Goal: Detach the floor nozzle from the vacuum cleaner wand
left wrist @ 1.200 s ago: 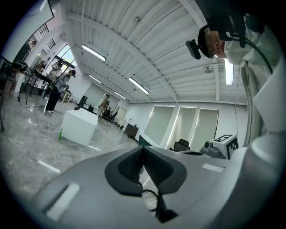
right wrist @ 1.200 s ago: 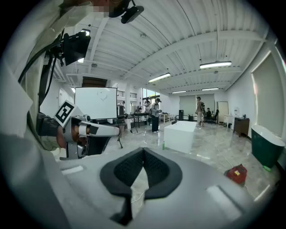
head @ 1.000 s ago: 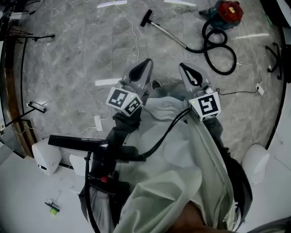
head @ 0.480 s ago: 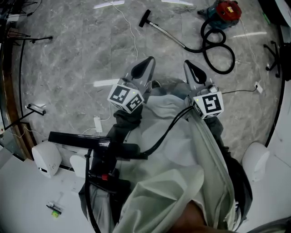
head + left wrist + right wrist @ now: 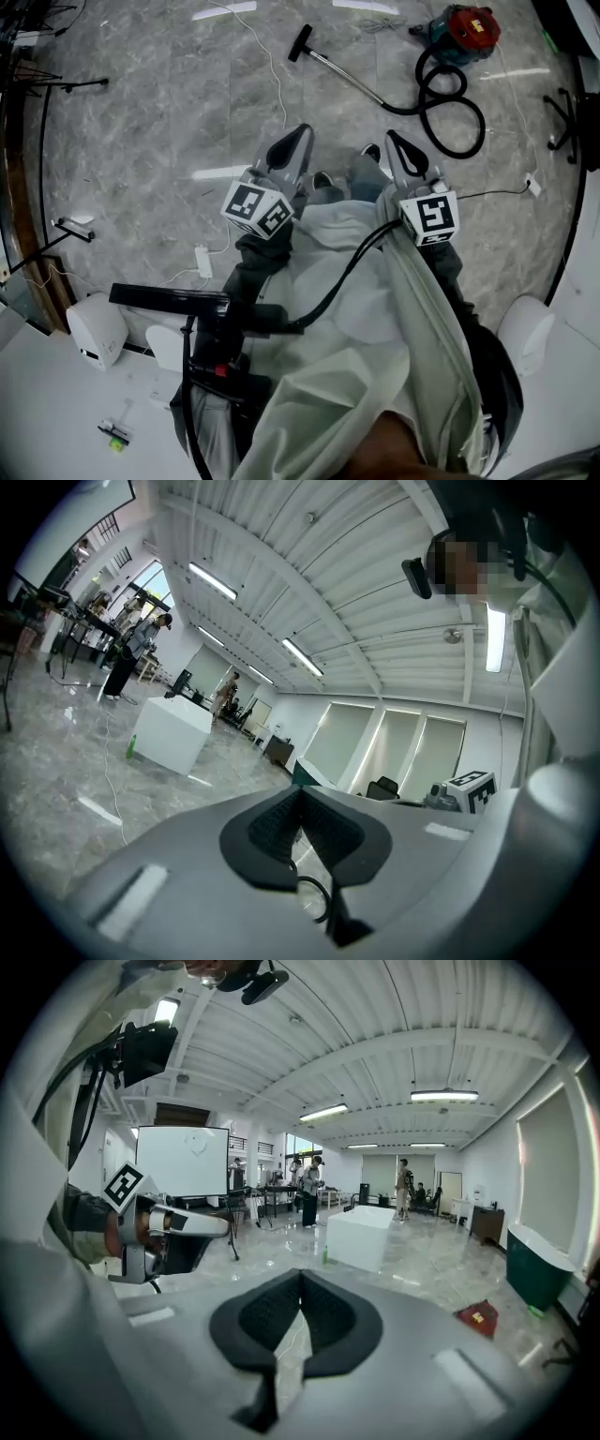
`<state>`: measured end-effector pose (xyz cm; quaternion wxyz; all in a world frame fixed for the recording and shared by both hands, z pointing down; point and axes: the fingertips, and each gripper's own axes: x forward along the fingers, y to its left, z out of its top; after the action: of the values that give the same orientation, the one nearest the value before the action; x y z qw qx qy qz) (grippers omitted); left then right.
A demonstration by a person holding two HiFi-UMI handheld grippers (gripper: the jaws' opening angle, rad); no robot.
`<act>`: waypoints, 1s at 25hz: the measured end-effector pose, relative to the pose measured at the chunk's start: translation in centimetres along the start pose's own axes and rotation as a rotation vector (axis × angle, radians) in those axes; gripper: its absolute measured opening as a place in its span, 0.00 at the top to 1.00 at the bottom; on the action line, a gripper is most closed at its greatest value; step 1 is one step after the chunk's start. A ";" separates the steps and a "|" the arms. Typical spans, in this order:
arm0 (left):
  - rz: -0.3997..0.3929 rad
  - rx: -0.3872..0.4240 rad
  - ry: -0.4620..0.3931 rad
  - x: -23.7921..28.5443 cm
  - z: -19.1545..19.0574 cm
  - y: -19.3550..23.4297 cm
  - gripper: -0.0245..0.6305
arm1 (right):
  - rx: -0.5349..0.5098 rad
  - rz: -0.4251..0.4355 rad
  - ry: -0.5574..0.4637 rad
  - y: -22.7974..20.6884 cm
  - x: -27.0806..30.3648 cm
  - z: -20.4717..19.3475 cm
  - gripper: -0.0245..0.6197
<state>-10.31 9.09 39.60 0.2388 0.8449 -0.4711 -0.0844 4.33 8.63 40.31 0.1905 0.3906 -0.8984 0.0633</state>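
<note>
Red vacuum cleaner (image 5: 472,22), black hose (image 5: 422,70) and floor nozzle (image 5: 301,42) — grey floor (image 5: 141,122) (marble-veined).

My left claw (image 5: 301,794) fills the lower frame, its dark pads pressed together with nothing between them. Beyond it, a grey marble floor (image 5: 56,789) runs to a white block (image 5: 171,735) with a green bottle (image 5: 131,748) just beside it. Strip lights (image 5: 212,580) line the ribbed ceiling. People (image 5: 141,635) stand far off at left.

Glossy grey marble floor (image 5: 141,122)
</note>
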 end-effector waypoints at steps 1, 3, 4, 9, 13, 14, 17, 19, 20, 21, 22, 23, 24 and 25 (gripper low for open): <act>0.006 -0.006 -0.001 0.2 -0.1 0.2 0.96 | 0.007 -0.001 0.008 -0.4 0.4 -0.3 0.96; 0.019 -0.020 0.000 0.6 -0.2 0.8 0.96 | 0.024 -0.005 0.028 -1.5 1.4 -1.2 0.96; 0.028 -0.028 0.003 0.9 -0.3 1.2 0.96 | 0.033 -0.003 0.044 -2.1 2.1 -1.7 0.96; 0.094 -0.061 0.028 2.7 -0.6 4.4 0.96 | 0.069 0.042 0.120 -5.1 7.3 -3.9 0.93; 0.179 -0.082 0.052 5.7 -0.1 9.1 0.96 | 0.067 0.091 0.158 -8.7 14.2 -5.2 0.91; 0.203 -0.091 0.060 6.7 0.3 10.4 0.96 | 0.062 0.111 0.175 -9.6 16.2 -5.6 0.89; 0.253 -0.096 0.064 10.5 2.2 14.5 0.96 | 0.038 0.172 0.255 -12.8 23.0 -7.1 0.79; 0.261 -0.080 0.056 13.4 3.7 17.0 0.96 | 0.044 0.214 0.325 -14.8 27.6 -8.7 0.78; 0.263 -0.071 0.045 14.7 4.2 18.0 0.96 | 0.053 0.238 0.366 -15.7 29.6 -10.0 0.78; 0.265 -0.066 0.031 15.9 4.5 19.1 0.96 | 0.057 0.264 0.410 -16.7 31.7 -11.7 0.78; 0.271 -0.069 0.015 17.0 4.4 20.5 0.96 | 0.054 0.286 0.454 -17.7 33.9 -13.8 0.78; 0.282 -0.084 0.002 17.8 3.9 22.1 0.96 | 0.044 0.303 0.500 -18.7 36.2 -16.3 0.78; 0.297 -0.109 -0.006 18.4 3.0 24.0 0.96 | 0.029 0.313 0.547 -19.6 38.6 -19.3 0.78; 0.314 -0.139 -0.005 18.7 1.6 26.1 0.96 | 0.013 0.317 0.596 -20.3 40.9 -22.6 0.78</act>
<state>-20.50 -18.61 52.30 0.3057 0.7422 -0.5910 -0.0803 0.22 -27.07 76.41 0.4299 0.2115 -0.8524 0.2092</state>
